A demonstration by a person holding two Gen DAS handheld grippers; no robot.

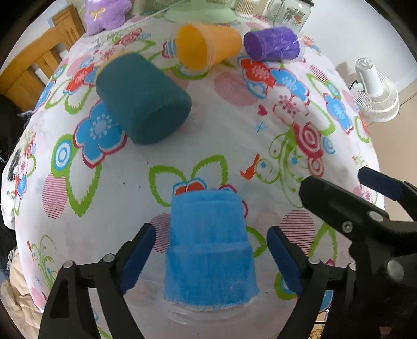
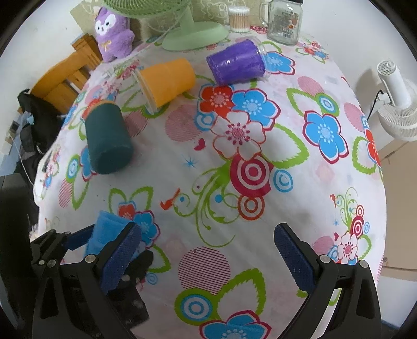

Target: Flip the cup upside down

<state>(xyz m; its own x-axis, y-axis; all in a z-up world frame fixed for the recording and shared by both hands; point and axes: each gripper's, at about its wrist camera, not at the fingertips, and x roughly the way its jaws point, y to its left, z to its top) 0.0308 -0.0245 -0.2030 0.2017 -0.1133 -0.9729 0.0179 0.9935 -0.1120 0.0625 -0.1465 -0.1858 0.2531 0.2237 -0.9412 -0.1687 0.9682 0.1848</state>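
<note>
A blue cup (image 1: pixel 209 250) stands upside down on the flowered tablecloth, rim down, between the fingers of my left gripper (image 1: pixel 211 256). The jaws are open, with a gap on each side of the cup. In the right wrist view the blue cup (image 2: pixel 108 230) shows at the lower left, partly hidden by a finger. My right gripper (image 2: pixel 208 258) is open and empty over the cloth, and it appears in the left wrist view (image 1: pixel 346 193) at the right. A dark green cup (image 1: pixel 142 100), an orange cup (image 1: pixel 206 47) and a purple cup (image 1: pixel 272 44) lie on their sides farther back.
A green fan base (image 2: pixel 194 35), a purple plush toy (image 2: pixel 113 34), a glass jar (image 2: pixel 282 22) and a cotton swab box (image 2: pixel 238 19) stand at the table's far edge. A wooden chair (image 2: pixel 65 78) is at the left, a white fan (image 2: pixel 396 104) beyond the right edge.
</note>
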